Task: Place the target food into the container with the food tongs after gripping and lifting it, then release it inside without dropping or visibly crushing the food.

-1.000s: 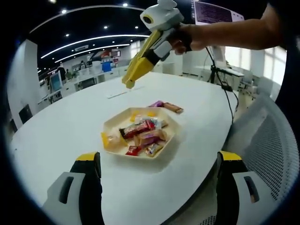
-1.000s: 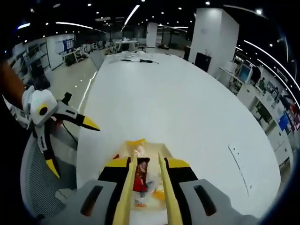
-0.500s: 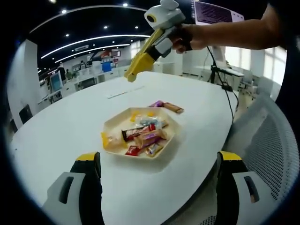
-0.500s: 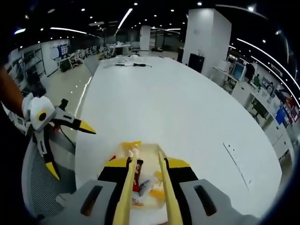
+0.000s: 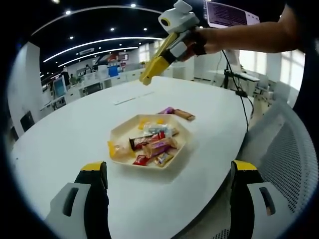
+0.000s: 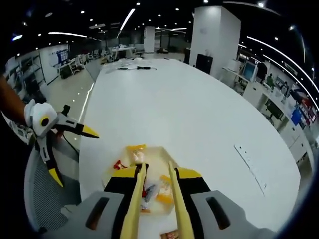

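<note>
Jaws of both grippers stand apart, empty; wrapper labels in tray point(image 5: 119, 133) unreadable.

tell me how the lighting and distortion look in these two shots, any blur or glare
Left gripper view: strong fisheye bend curves the white table; ceiling light strips arc overhead; the tray of snacks is sharp, casting a soft shadow. Right gripper view: same bending, table evenly bright with mild sheen, tongs close and slightly soft.
</note>
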The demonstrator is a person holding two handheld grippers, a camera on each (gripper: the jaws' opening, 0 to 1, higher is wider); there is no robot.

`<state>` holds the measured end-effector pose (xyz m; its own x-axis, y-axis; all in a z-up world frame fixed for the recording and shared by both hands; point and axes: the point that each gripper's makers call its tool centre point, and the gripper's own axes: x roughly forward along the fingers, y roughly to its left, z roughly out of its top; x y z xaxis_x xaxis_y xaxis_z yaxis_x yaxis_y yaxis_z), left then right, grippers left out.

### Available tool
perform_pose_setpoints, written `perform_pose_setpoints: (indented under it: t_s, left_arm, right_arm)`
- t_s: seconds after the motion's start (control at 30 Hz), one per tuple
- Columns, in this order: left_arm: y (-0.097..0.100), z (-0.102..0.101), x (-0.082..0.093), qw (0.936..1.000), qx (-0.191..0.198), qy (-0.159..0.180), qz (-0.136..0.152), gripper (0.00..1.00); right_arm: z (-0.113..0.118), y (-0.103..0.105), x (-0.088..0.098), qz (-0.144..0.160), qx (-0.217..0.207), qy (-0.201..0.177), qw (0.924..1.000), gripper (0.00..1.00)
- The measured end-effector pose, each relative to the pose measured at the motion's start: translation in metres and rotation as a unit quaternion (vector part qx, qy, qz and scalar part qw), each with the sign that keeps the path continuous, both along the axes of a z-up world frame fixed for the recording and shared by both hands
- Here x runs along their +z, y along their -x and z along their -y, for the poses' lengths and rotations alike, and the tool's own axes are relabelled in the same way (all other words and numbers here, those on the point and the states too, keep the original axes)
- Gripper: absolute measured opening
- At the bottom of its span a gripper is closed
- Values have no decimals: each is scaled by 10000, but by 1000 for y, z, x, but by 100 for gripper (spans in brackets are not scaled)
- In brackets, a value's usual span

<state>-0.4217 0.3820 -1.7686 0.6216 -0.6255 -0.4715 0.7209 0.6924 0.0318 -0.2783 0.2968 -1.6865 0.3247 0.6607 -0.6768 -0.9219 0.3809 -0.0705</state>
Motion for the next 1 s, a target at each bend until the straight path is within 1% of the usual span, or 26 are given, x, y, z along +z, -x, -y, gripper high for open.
perform_pose_setpoints:
  t_s: [0.03, 0.07, 0.13, 0.37, 0.4, 0.47, 0.5, 0.67, 0.73, 0.77, 0.83, 1.0]
  left_arm:
    - [0, 0, 0, 10000, 5, -11, -5, 99]
    - [0, 0, 0, 10000, 5, -9, -6, 99]
    - [-1, -1, 0, 10000, 7, -9, 6, 99]
    - [0, 0, 0, 10000, -2, -8, 0, 99]
    - [0, 0, 0, 10000, -2, -4, 0, 99]
    - [0, 0, -1, 10000, 3, -17, -13, 99]
    - [0, 0, 0, 10000, -4, -5, -2, 99]
    - [0, 0, 0, 10000, 3, -5, -10, 99]
    - [0, 0, 0, 10000, -7, -10, -11, 99]
    - [0, 1, 0, 10000, -12, -3, -9, 99]
    - [0, 0, -1, 10000, -14, -18, -25, 99]
    - [1, 1, -1, 10000, -33, -20, -23, 99]
  right_arm:
    - [1, 1, -1, -49, -11, 9, 10000, 27]
    - [2, 1, -1, -12, -16, 27, 10000, 27]
    - [6, 1, -1, -66, -56, 41, 10000, 27]
    - [24, -7, 2, 66, -282, 50, 9996, 27]
    - [29, -10, 2, 106, -375, 57, 9992, 27]
    - [33, -11, 1, 65, -410, 67, 9991, 27]
    - [38, -14, 1, 128, -480, 74, 9987, 27]
    - [55, -15, -4, 46, -662, 78, 9978, 28]
    - [62, -17, -5, 98, -774, 111, 9969, 28]
    - [66, -16, -6, 54, -800, 89, 9967, 28]
    - [71, -17, -6, 92, -857, 88, 9962, 28]
    - [87, -20, -8, 52, -942, 84, 9955, 28]
